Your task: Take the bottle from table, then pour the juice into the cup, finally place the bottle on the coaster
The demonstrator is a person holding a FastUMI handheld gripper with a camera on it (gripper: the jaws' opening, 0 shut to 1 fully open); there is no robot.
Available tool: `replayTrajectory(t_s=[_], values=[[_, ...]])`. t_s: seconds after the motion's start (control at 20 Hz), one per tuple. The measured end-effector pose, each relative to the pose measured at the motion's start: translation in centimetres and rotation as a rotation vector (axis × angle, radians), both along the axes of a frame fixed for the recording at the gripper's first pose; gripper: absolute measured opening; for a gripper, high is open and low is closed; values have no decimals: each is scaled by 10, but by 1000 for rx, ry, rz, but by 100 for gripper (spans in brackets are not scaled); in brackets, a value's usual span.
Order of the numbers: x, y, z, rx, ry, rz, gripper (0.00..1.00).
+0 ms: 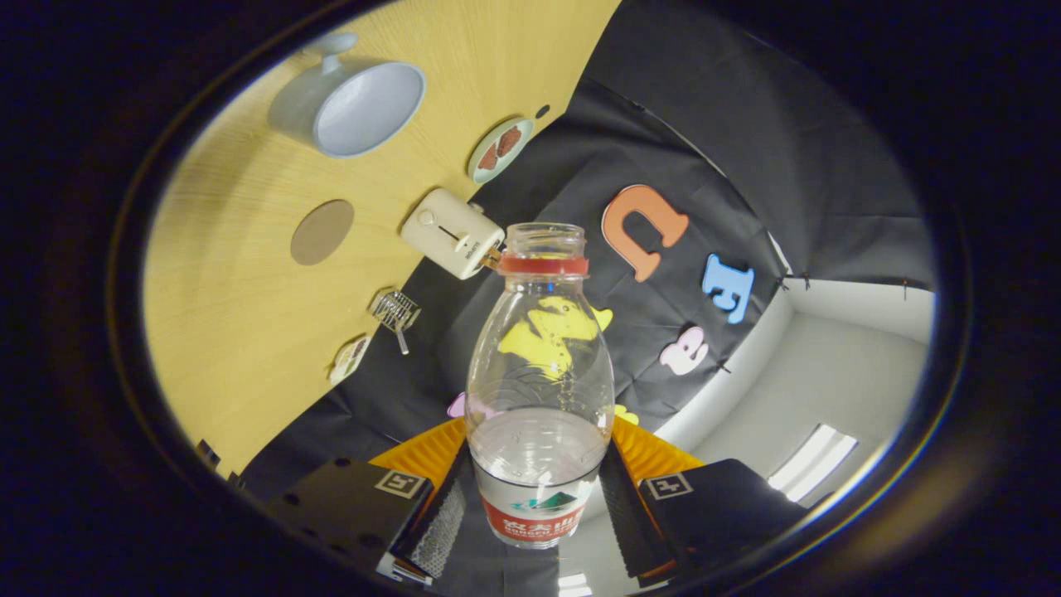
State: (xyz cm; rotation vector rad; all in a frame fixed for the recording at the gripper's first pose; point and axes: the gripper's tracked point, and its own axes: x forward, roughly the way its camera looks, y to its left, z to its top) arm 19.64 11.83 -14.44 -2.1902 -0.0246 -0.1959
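Clamping bottle between gripper fingers — seemingly uncapped.

We see our gripper as two blocky housings, one behind each finger, each carrying a small square tag printed with a dark square pattern on its top face. Ribbed orange panels sit just ahead of the housings, flanking the jaws. The inner finger pads look finely textured, like mesh.

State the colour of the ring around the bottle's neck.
Red, in the gripper view: ring on the bottle.
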Motion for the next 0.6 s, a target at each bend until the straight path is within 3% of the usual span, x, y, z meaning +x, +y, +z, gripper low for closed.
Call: replayTrajectory(t_s=[0.35,0.6], values=[[-4,0,-5,37,5,16,81],[-2,1,-11,176,18,37,81]])
